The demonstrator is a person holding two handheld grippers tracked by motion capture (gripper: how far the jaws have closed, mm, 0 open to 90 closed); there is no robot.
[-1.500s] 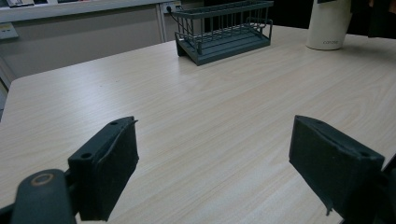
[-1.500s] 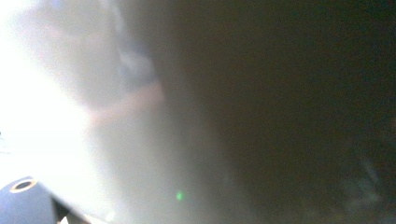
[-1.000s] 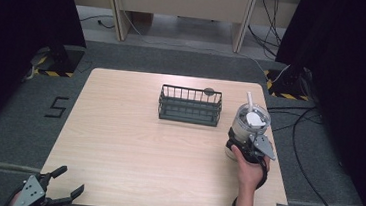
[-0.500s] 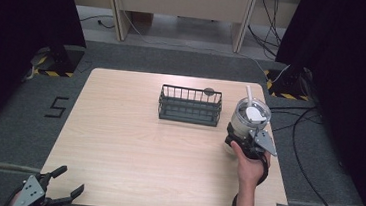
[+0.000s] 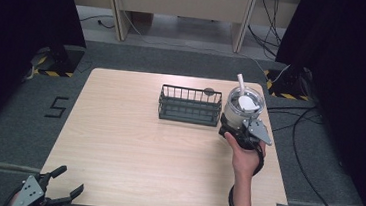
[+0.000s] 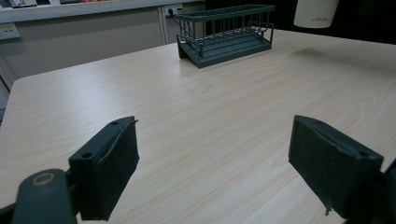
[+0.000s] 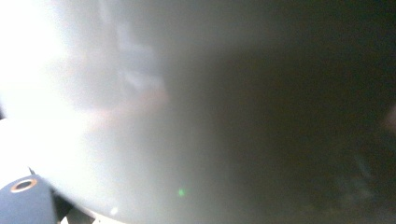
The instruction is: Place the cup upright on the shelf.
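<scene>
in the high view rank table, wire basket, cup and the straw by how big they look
1. table
2. wire basket
3. cup, held up nearer the camera, so it may look bigger than it is
4. straw

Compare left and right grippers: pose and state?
The left gripper sits off the table's near-left corner, jaws wide open and empty; the right gripper is over the far-right area, shut on the cup. The left's camera sees across to the basket; the right's is blurred by the cup. Both are hand-held.
</scene>
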